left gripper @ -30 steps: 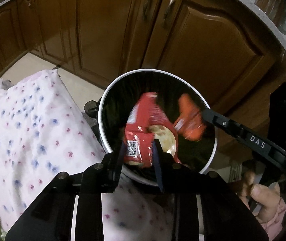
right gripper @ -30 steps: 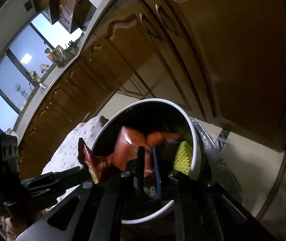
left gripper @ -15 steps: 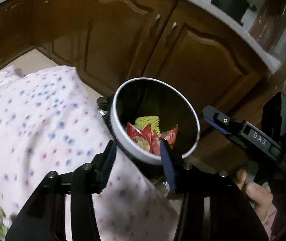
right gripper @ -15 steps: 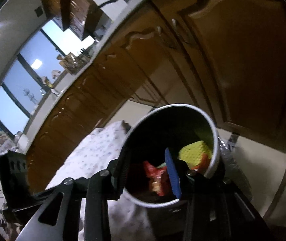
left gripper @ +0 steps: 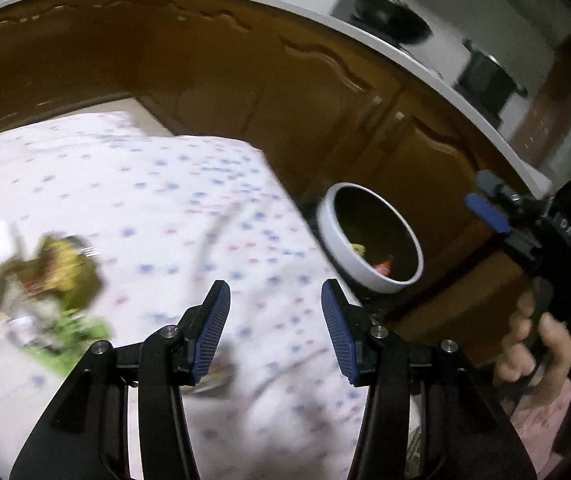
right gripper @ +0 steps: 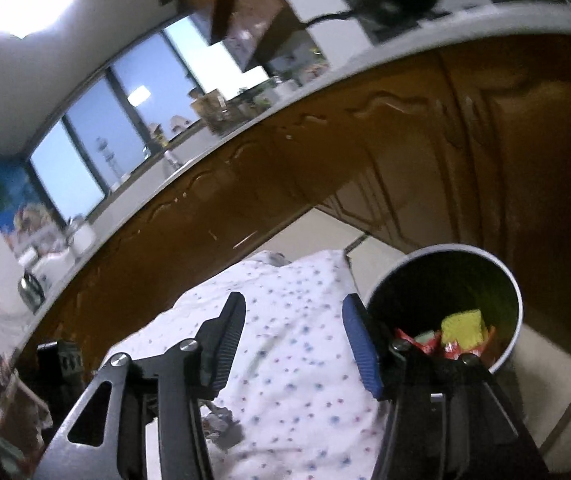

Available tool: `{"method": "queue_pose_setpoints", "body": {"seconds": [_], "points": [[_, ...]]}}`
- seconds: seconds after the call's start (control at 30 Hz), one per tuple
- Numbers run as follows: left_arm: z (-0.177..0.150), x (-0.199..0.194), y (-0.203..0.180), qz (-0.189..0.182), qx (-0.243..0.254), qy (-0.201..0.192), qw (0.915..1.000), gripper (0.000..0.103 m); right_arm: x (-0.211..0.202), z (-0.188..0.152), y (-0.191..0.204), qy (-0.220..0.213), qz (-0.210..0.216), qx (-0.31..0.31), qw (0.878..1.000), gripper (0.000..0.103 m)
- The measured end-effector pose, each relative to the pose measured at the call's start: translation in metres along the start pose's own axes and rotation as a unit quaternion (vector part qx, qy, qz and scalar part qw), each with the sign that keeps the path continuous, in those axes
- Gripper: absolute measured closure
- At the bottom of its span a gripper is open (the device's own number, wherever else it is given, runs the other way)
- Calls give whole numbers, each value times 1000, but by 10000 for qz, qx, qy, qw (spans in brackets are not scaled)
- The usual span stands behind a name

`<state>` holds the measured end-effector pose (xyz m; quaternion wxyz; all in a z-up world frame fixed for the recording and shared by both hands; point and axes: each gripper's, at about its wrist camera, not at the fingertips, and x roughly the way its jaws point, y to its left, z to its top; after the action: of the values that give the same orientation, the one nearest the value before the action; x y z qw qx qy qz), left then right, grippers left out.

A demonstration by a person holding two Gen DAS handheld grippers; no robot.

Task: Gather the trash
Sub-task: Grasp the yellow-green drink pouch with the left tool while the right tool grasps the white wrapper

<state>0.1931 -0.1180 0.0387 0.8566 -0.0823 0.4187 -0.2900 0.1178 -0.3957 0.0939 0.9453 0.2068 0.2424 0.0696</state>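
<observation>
A round bin with a white rim (left gripper: 341, 240) stands beside the table edge; red wrappers (right gripper: 425, 346) and a yellow sponge-like piece (right gripper: 463, 326) lie inside it. My left gripper (left gripper: 275, 330) is open and empty over the dotted tablecloth (left gripper: 157, 208), left of the bin. My right gripper (right gripper: 293, 344) is open and empty, just left of the bin's white rim (right gripper: 515, 292); it also shows in the left wrist view (left gripper: 525, 220). A blurred green and yellow pile of trash (left gripper: 53, 280) lies on the cloth at left. A crumpled scrap (right gripper: 217, 420) lies under my right gripper.
Brown kitchen cabinets (left gripper: 245, 92) run behind the table and bin. A white countertop (left gripper: 425, 68) above them carries dark pots (left gripper: 393, 24). Windows (right gripper: 125, 128) are at the far left in the right wrist view.
Both grippers let go of the red wrappers into the bin, opened, and pulled back and left over the table. The bin now sits to the right of each gripper.
</observation>
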Motion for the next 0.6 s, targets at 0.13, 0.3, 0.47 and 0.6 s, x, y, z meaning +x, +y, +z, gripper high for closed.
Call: {"method": "queue_pose_setpoints", "body": {"seconds": [0.13, 0.3, 0.47, 0.6], "points": [[-8, -27, 39, 280, -259, -126, 9992, 55, -9, 28, 34, -124, 67, -446, 9989, 50], [-18, -51, 76, 627, -514, -239, 9964, 53, -10, 49, 65, -27, 410, -797, 9960, 36], [-30, -61, 104, 878, -720, -291, 9931, 53, 30, -20, 72, 637, 614, -662, 9939, 36], [-38, -57, 121, 1001, -903, -184, 9907, 53, 68, -80, 72, 1137, 653, -449, 9903, 38]]}}
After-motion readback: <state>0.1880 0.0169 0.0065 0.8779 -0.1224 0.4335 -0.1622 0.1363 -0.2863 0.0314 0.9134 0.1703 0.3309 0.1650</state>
